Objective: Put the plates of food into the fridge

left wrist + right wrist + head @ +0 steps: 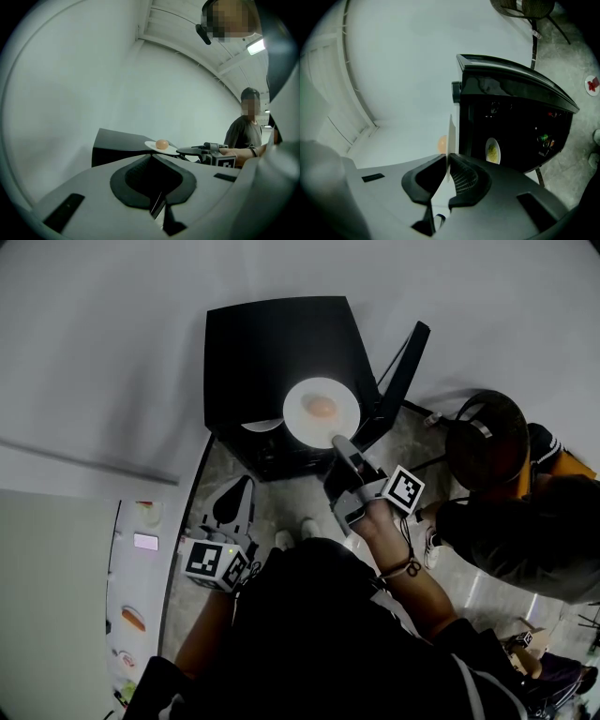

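A white plate (302, 418) carrying a round peach-coloured piece of food (320, 407) hangs level above the front of the small black fridge (272, 343). My right gripper (339, 442) is shut on the plate's near rim. In the right gripper view the plate (451, 136) stands edge-on between the pads, with the food (442, 143) on its left side. A second plate (492, 151) with yellow food sits inside the open fridge (511, 122). My left gripper (239, 488) hangs lower left, away from the fridge, shut with nothing in it.
The fridge door (403, 371) stands open to the right. At the far left a table (141, 577) holds more plates of food (133, 619). A person (525, 531) sits at the right beside a round dark chair (486, 437).
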